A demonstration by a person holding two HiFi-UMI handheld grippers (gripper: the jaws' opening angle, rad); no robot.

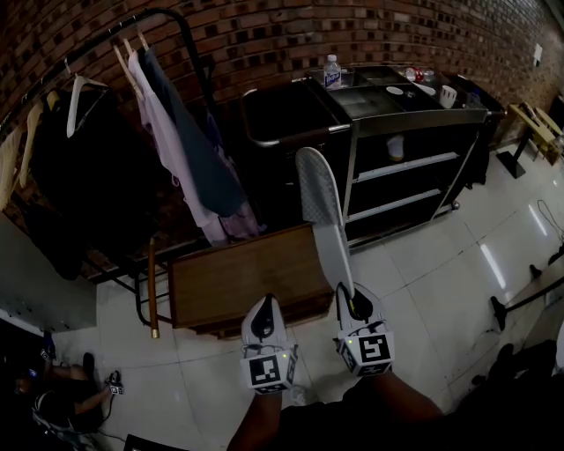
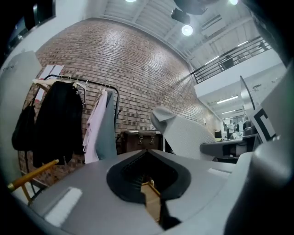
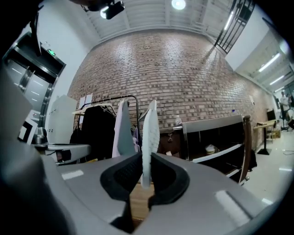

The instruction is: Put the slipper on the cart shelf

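Slipper: the white slipper (image 1: 322,211) is up in the air, standing on its edge. One end is in my right claw. The rest reaches away toward 12 o'clock in the head view. It is on no shelf yet.
Right claw: my right claw (image 1: 352,299) is clamped on that end. In the right gripper view the black pads (image 3: 123,172) press on both sides of the thin white sole (image 3: 150,133).
Left claw: my left claw (image 1: 264,317) is just beside the right one, at its 9 o'clock. Its jaws are closed tip to tip with nothing between them (image 2: 148,153).
Cart: the dark cart (image 1: 366,123) stands at 1 o'clock in the head view, against the brick wall (image 1: 370,31). Its pale shelves (image 1: 414,164) face the tiled floor (image 1: 423,282).
On the cart: a clear bottle (image 1: 332,72) stands on top. A small pale thing (image 1: 397,148) sits above the upper shelf; I cannot tell what it is.
Table: a brown wooden table (image 1: 238,277) lies below and beyond both claws, between me and the cart.
Clothes rail: a black rail (image 1: 167,13) at 10 o'clock carries a pink shirt (image 1: 167,150), a grey-blue garment (image 1: 198,150) and a black coat (image 1: 79,167).
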